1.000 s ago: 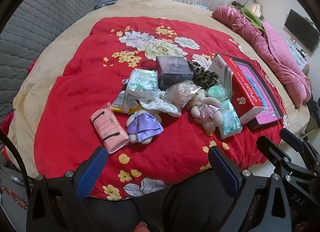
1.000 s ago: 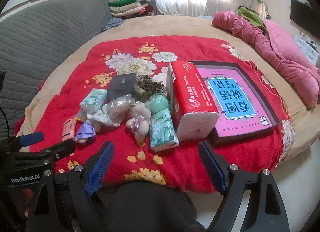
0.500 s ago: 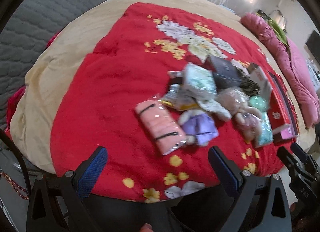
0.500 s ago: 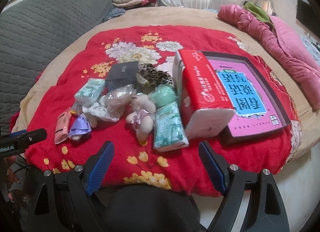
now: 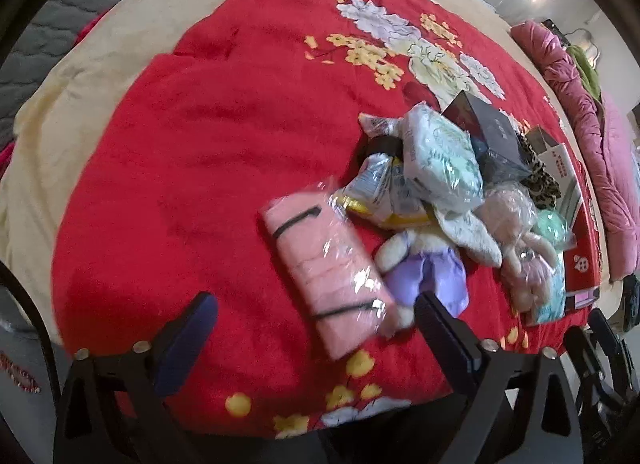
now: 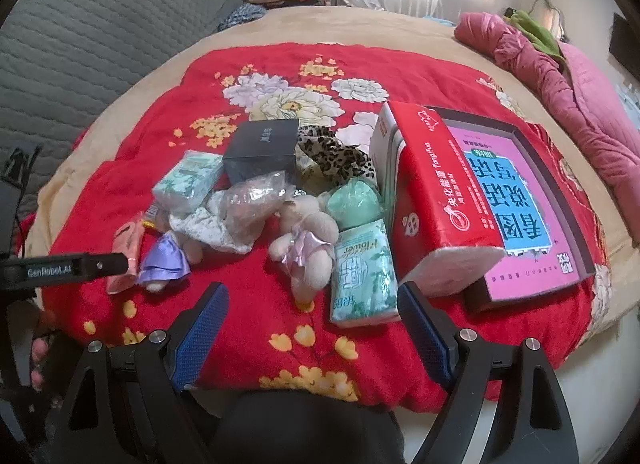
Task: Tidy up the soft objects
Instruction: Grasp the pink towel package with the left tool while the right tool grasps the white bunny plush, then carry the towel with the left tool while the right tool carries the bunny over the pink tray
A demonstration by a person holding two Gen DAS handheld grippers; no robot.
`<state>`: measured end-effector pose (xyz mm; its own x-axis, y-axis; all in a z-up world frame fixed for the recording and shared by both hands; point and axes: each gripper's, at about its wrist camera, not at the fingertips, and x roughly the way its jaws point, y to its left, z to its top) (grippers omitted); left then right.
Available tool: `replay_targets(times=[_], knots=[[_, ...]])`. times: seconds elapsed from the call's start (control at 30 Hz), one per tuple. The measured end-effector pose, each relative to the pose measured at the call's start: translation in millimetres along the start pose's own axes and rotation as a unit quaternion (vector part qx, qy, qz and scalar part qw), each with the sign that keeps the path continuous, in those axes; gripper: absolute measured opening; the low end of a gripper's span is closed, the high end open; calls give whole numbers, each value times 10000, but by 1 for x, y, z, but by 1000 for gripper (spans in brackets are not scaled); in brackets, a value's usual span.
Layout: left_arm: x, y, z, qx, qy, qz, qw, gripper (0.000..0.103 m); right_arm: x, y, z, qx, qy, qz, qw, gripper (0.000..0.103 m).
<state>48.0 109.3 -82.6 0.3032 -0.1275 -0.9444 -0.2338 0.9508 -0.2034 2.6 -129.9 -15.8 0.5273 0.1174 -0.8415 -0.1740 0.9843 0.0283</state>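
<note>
A heap of soft goods sits on a red floral blanket [image 6: 248, 104] spread over a bed, with two hand-held grippers poised above its near edge. The left gripper [image 5: 316, 324] points steeply down at a pink bundle in clear plastic wrap [image 5: 328, 276], which lies at the left end of the heap; its blue-padded fingers [image 5: 188, 340] are closing but still stand wide, the bundle's near end lying between them in the left wrist view with no pad pressing on it. Just beside the bundle lies a small plush in a purple dress [image 5: 424, 276], and behind it a yellow-edged packet [image 5: 384, 200] and a pale green tissue pack [image 5: 440, 160]. The right gripper [image 6: 312, 328] hangs with its fingers [image 6: 200, 328] spread apart and nothing between them, above the blanket's front edge. Ahead of it are a cream plush in a lilac frill [image 6: 308, 240], a green flower-print tissue pack [image 6: 360, 276] touching a large red tissue package [image 6: 432, 200], a mint-green ball [image 6: 354, 204], a leopard-print cloth [image 6: 336, 156], a dark box [image 6: 264, 152] and a wrapped grey-pink item [image 6: 256, 204]. The red package leans on a dark tray holding a pink book [image 6: 520, 208]. A pink quilt [image 6: 560, 76] is bunched at the bed's right side.
</note>
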Motion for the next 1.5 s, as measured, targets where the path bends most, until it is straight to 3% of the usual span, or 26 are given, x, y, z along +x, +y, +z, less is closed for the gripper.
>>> replay_targets(times=[0.27,0.47,0.57,0.73,0.8,0.9,1.07,1.23,1.33,1.5], knots=[[23,8,9,-273,397,-30,9988,79,29,18,9,-578,205,-451,9971,87],[27,9,18,-414,517,-63,9978,60,60,40,8,-1371,373,-1061,9842,86],[29,6,21,-438,553,-81,9975,50,72,48,5,-1703,415,-1245,9766,77],[37,4,25,-419,611,13,9973,40,93,52,5,-2022,512,-1459,9671,51],[36,3,25,-363,599,41,9975,38,98,49,9,-2028,508,-1391,9680,41],[34,3,24,-301,604,48,9977,37,98,42,15,-1893,556,-1186,9731,34],[28,10,22,-391,606,-150,9973,37,74,31,20,-1458,484,-591,9864,33],[10,10,19,-307,471,-179,9983,37,51,12,26,-597,473,436,9961,32],[-3,5,19,-251,373,-234,9987,37,45,4,29,-279,474,712,9959,31],[-25,-11,22,-13,198,-357,9992,37,31,3,32,-185,348,759,9963,29]])
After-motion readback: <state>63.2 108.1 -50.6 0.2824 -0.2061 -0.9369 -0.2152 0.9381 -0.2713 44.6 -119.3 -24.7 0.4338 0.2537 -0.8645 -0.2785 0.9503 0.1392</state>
